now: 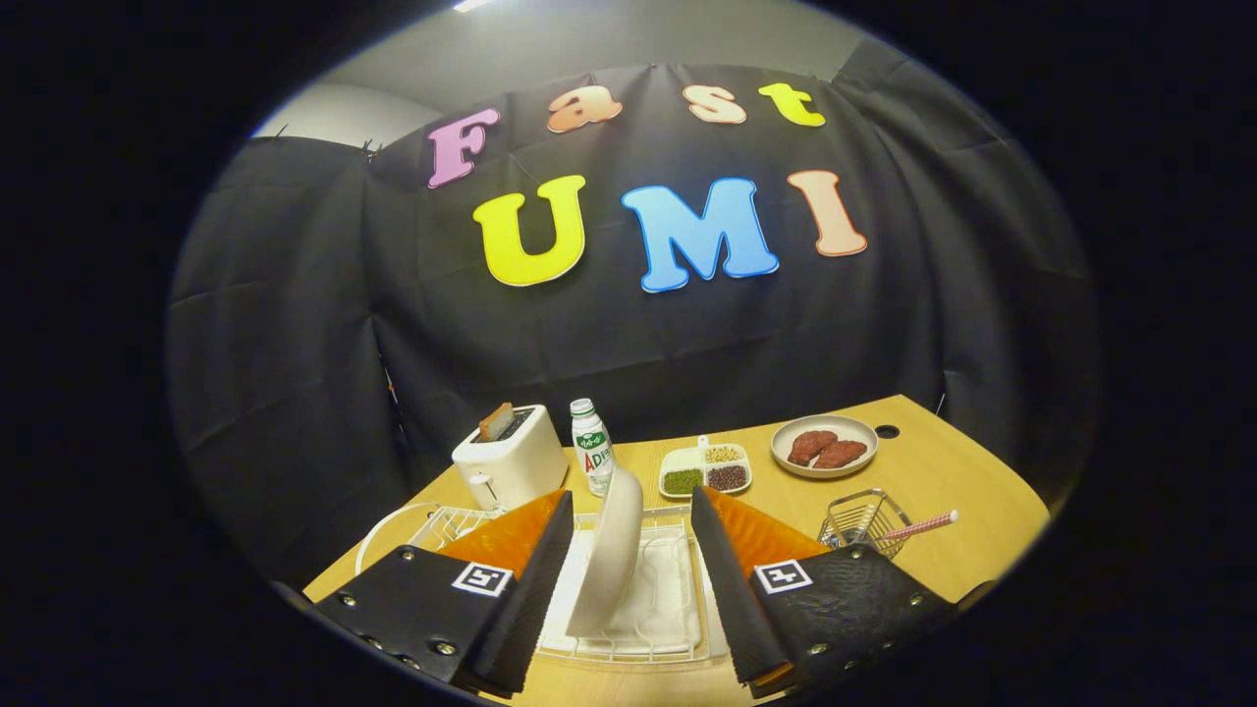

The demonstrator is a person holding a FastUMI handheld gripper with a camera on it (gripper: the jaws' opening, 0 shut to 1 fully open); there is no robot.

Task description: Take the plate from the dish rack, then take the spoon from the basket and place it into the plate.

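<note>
Gripper was spread wide, fingers apart, nothing pinched. The plate, white, stood on edge in the dish rack, right in the gap between the two fingers, nearer the left finger; could not tell whether that finger touched it, and the right finger was clear of it. Dish rack was white wire with a white tray under it, sitting at the near edge of the desk, mostly behind and beneath the fingers. A white wire loop of the rack stuck out left of the left finger.

Spoon had a pink striped handle, leaning out of the basket, handle pointing toward the desk's right edge. Basket was small wire metal, just right of the right finger, near the right side of the desk. Spoon's bowl end was hidden inside the basket.

Farther back on the desk: white toaster at the left rear corner with a slice of toast poking up from a slot. Just right of it, a small white bottle with green label, upright. Right of the bottle, a white divided tray with three compartments of grains or beans: green, dark, and pale. Farther right, near the rear edge, a round dish holding two brown meat-like pieces. A dark hole in the desk top just beside that dish, toward the right rear corner.

Desk top was light wood.
</note>
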